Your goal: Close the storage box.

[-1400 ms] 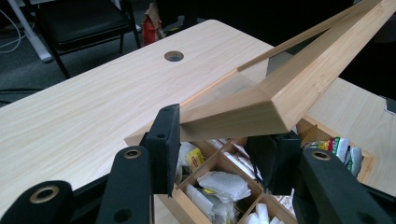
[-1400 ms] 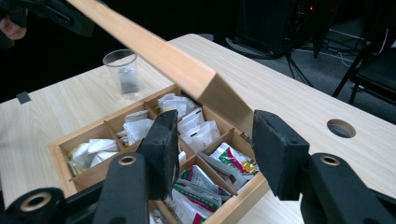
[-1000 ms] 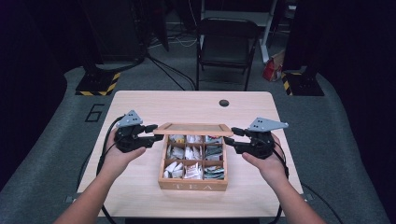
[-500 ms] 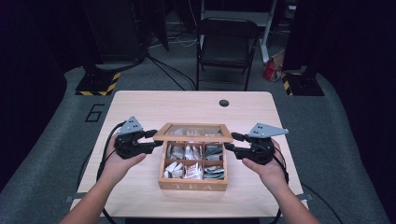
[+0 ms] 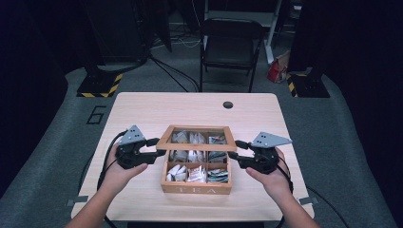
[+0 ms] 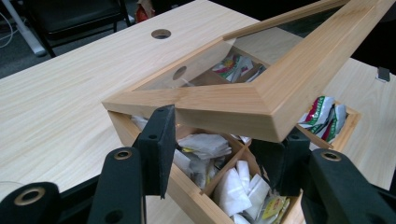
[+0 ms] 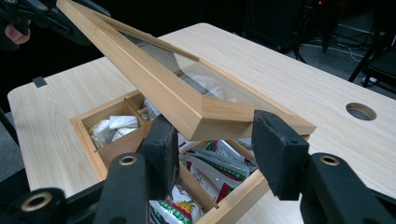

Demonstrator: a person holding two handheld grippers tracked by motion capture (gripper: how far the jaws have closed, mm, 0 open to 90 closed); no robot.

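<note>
The glass-paned lid [image 5: 196,137] of the wooden tea box [image 5: 196,183] has swung downward since a second ago: then it stood steeply raised on its hinge side at 12 o'clock, showing as a thin strip, and now it leans well forward over the compartments, its pane broad in the high view (the sachets in the far row are seen through the glass). The left hand-held gripper [image 5: 156,147] and the right hand-held gripper [image 5: 235,149] have each come toward 6 o'clock along with the lid's front corners. In the gripper views the lid's near edge hangs above the box rim, not yet touching it.
</note>
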